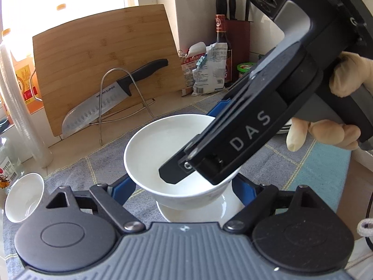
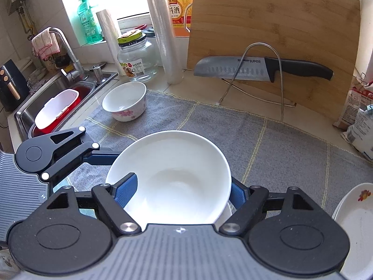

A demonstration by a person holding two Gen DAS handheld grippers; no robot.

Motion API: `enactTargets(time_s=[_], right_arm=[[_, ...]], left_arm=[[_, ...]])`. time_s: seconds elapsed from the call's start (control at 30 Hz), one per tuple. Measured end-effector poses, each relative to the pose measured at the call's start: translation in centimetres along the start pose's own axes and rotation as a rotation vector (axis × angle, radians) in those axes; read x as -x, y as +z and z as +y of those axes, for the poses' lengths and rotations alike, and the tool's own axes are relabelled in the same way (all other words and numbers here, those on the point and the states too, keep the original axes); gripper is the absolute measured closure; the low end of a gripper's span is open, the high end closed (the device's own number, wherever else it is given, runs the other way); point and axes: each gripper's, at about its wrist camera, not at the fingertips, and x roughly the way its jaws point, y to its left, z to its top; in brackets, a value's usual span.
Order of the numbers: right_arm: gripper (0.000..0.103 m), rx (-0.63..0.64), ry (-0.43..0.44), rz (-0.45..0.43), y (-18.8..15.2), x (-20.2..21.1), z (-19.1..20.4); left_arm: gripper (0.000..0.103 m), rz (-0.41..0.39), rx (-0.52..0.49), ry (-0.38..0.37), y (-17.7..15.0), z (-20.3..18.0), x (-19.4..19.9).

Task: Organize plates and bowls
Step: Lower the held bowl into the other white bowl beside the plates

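A plain white bowl sits over a second white bowl on the grey mat. My right gripper has one blue finger inside the bowl and the other outside its rim, closed on the rim; it shows from above in the left wrist view. My left gripper is open, its blue fingers on either side of the bowl's base. A flowered bowl stands at the mat's far left. Stacked plates lie at the right.
A bamboo cutting board with a knife on a wire rack stands behind the mat. A glass jar, cup stacks and sink are at the left. Bags and bottles are at the back right.
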Motion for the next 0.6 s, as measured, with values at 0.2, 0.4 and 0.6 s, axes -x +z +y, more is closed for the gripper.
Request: enactTargets(time_s=[0.2,0.4,0.6], right_arm=[[0.018,-0.026,-0.010,0.020,-1.2,-0.2,-0.4],[0.018,-0.033,-0.002,0.033,-1.6,-0.8,-0.6],[0.018,-0.029,-0.012,0.046,-1.8,-1.4,-0.5]], left_arm=[[0.014,0.028,-0.004,-0.025,-0.5,-0.8,-0.8],[0.014,0.053,0.004,-0.035,-1.1,-0.8,-1.5],[0.014,0.071,0.011,-0.042,-1.5,-0.7,-2.0]])
